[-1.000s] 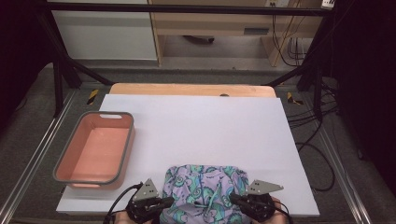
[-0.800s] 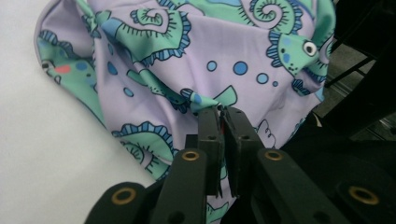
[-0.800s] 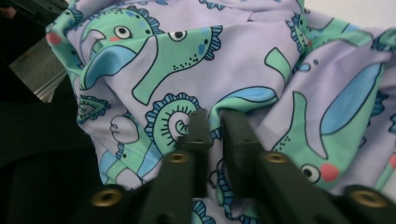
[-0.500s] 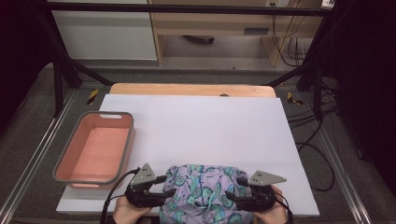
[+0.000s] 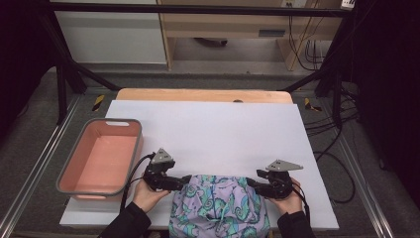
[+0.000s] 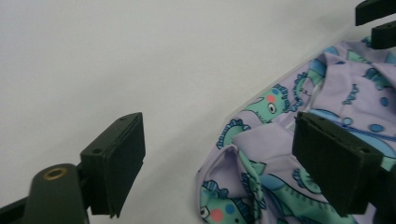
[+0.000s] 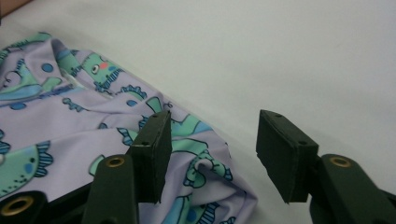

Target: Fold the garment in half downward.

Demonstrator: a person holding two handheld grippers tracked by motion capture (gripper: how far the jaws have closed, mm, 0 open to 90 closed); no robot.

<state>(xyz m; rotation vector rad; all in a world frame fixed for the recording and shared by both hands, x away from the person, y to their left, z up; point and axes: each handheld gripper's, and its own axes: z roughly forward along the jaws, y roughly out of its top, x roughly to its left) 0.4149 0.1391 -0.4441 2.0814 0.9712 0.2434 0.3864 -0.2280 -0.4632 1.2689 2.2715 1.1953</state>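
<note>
Looking down in the high view, a white sheet [image 5: 208, 134] covers a wooden table [image 5: 198, 95], a pink bin [image 5: 101, 157] stands at its left, and cables trail over the grey floor. No writing can be read. The patterned garment [image 5: 218, 208] lies bunched at the near edge between the left gripper [image 5: 184, 179] and the right gripper [image 5: 251, 183].

In the left gripper view, its jaws, just opening, stand wide, gripping nothing, with cloth under one.

In the right gripper view, its jaws, just closing, stay parted above a garment fold.
</note>
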